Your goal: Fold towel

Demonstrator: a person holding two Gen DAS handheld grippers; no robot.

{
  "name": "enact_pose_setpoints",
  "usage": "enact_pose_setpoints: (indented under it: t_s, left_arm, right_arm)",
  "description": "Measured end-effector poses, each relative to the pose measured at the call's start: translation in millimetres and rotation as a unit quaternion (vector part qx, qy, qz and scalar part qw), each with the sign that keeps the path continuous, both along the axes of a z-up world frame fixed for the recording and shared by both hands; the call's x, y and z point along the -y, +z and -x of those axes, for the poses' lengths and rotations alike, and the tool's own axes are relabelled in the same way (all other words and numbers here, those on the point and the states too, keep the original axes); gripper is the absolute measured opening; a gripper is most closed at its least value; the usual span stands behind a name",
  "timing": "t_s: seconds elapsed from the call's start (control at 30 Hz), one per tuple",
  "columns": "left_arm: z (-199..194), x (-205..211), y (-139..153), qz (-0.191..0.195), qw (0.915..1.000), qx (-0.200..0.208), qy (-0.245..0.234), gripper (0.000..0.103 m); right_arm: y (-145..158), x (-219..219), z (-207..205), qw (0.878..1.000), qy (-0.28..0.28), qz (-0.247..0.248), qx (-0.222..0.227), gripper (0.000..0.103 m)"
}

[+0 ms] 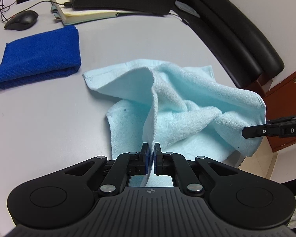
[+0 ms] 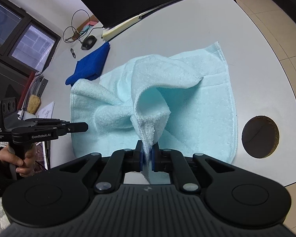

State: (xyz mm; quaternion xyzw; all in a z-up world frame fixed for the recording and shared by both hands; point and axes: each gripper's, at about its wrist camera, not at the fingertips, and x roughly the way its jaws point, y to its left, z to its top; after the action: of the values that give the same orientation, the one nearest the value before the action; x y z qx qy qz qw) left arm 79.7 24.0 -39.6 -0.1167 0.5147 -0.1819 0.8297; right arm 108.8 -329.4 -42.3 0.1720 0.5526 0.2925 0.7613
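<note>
a: light blue towel [image 1: 179,106], fluffy terry, bunched mid table [image 1: 49,118], far edge lying flat.
b: grippers?
a: left gripper [image 1: 151,158] clenched on a raised fold, right gripper [image 2: 147,158] pinching a corner. pinched bits hidden btwn pads.
b: else?
a: folded dark blue cloth [image 1: 39,53], mouse [image 1: 21,19], notebook [image 1: 84,13], cut off up top.

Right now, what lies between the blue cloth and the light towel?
Only bare table. In the left wrist view a strip of grey top separates the blue cloth from the light towel; they don't touch.
</note>
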Motion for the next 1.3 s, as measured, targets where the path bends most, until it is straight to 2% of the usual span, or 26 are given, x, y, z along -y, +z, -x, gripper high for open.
enact_pose_setpoints:
  t_s: [0.13, 0.17, 0.37, 0.43, 0.53, 0.67, 0.87, 0.93, 1.0, 1.07, 1.23, 1.3]
  left_arm:
    - [1, -4, 13, 0.019, 0.9998, 0.006, 0.003, 0.005]
    - [1, -6, 16, 0.025, 0.9997, 0.005, 0.005, 0.005]
    - [3, -23, 38, 0.094, 0.9955, 0.002, 0.013, 0.005]
    - [3, -31, 49, 0.124, 0.9921, 0.004, 0.018, 0.005]
    - [2, -38, 58, 0.146, 0.9889, 0.009, 0.026, 0.005]
    - [0, -36, 60, 0.112, 0.9933, 0.016, 0.025, 0.005]
    - [4, -21, 38, 0.074, 0.9971, -0.005, 0.017, 0.007]
    - [7, -17, 28, 0.064, 0.9978, -0.015, 0.014, 0.013]
    - [8, -12, 17, 0.051, 0.9982, -0.028, 0.015, 0.029]
    - [10, -9, 8, 0.043, 0.9983, -0.035, 0.015, 0.036]
    - [14, -1, -13, 0.033, 0.9976, -0.06, 0.01, 0.038]
    - [15, 0, -20, 0.027, 0.9974, -0.066, 0.009, 0.038]
  right_arm:
    - [4, 11, -6, 1.0, -0.011, -0.02, -0.005, 0.008]
    - [17, 3, -1, 0.999, -0.015, -0.028, -0.006, 0.008]
    - [35, 21, -10, 0.994, -0.03, -0.103, -0.036, 0.008]
    - [36, 24, -11, 0.993, -0.03, -0.107, -0.041, 0.008]
    - [36, 28, -12, 0.992, -0.03, -0.109, -0.047, 0.008]
    - [37, 33, -14, 0.992, -0.03, -0.111, -0.055, 0.008]
    - [39, 41, -17, 0.991, -0.03, -0.114, -0.067, 0.01]
    - [38, 43, -16, 0.991, -0.03, -0.111, -0.068, 0.011]
    - [34, 45, -13, 0.992, -0.03, -0.101, -0.065, 0.012]
    - [31, 46, -10, 0.994, -0.03, -0.09, -0.062, 0.012]
    - [22, 50, -2, 0.996, -0.029, -0.065, -0.053, 0.014]
    - [19, 52, 1, 0.997, -0.029, -0.055, -0.05, 0.018]
